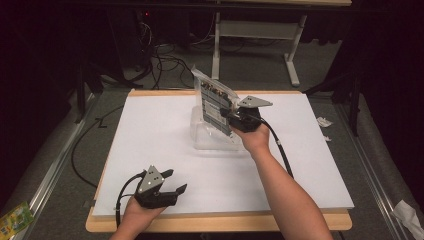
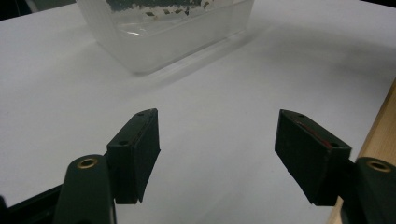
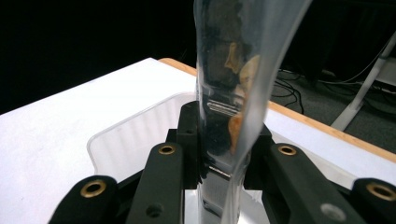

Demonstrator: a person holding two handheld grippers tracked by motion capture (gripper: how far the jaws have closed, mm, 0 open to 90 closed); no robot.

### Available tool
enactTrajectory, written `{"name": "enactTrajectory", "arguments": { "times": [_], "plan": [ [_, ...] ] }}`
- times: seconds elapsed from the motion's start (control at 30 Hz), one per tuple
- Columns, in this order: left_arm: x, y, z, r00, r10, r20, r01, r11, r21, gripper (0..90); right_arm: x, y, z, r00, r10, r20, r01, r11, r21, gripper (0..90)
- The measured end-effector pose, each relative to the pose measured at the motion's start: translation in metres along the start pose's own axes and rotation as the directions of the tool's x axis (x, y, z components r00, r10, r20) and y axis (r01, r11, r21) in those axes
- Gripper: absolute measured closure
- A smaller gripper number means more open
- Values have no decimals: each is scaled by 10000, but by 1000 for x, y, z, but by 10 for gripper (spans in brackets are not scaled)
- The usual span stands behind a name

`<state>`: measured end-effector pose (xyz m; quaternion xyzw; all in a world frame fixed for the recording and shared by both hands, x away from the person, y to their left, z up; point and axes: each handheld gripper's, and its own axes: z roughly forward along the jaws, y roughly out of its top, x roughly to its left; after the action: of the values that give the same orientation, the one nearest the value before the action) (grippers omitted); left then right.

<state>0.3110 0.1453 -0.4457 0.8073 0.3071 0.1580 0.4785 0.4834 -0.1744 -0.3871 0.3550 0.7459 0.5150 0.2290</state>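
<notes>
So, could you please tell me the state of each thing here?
Bag: clear, held upright over the tub, contents inside.
Tub: clear plastic, open-topped, resting on the white board.
Right gripper: shut on bag.
Left gripper: open, holding nothing, near the board's front edge.

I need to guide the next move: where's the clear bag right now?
In the high view the clear bag stands centre-right, clamped in the right gripper over the clear tub.

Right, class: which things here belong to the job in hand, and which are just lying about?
In the job:
right claw, shut on the clear bag
clear plastic tub
left claw, open

Lying about:
green packet
crumpled paper scraps
floor cables
</notes>
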Motion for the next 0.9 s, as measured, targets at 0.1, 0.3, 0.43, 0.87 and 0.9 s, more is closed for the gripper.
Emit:
{"name": "enactTrajectory", "arguments": {
  "times": [0.1,0.3,0.43,0.87,0.9],
  "plan": [
    [0,0,0,10000,6,18,-6,10000,17,313,0,-2,0,10000,61,-8,-61,10000,32,752],
    [-1,0,1,10000,32,68,-32,10000,59,313,-3,-12,-1,9995,300,-36,-301,9995,-88,751],
    [-2,0,2,10000,16,88,-17,10000,60,313,-7,-21,-2,9986,514,-103,-516,9986,-112,751],
    [-3,1,4,9999,32,127,-33,9999,103,313,-6,-29,-4,9985,549,-42,-550,9980,-326,747],
    [-2,1,4,10000,18,95,-19,9999,149,313,-5,-29,-4,9982,605,-28,-606,9977,-317,745]
  ]
}}
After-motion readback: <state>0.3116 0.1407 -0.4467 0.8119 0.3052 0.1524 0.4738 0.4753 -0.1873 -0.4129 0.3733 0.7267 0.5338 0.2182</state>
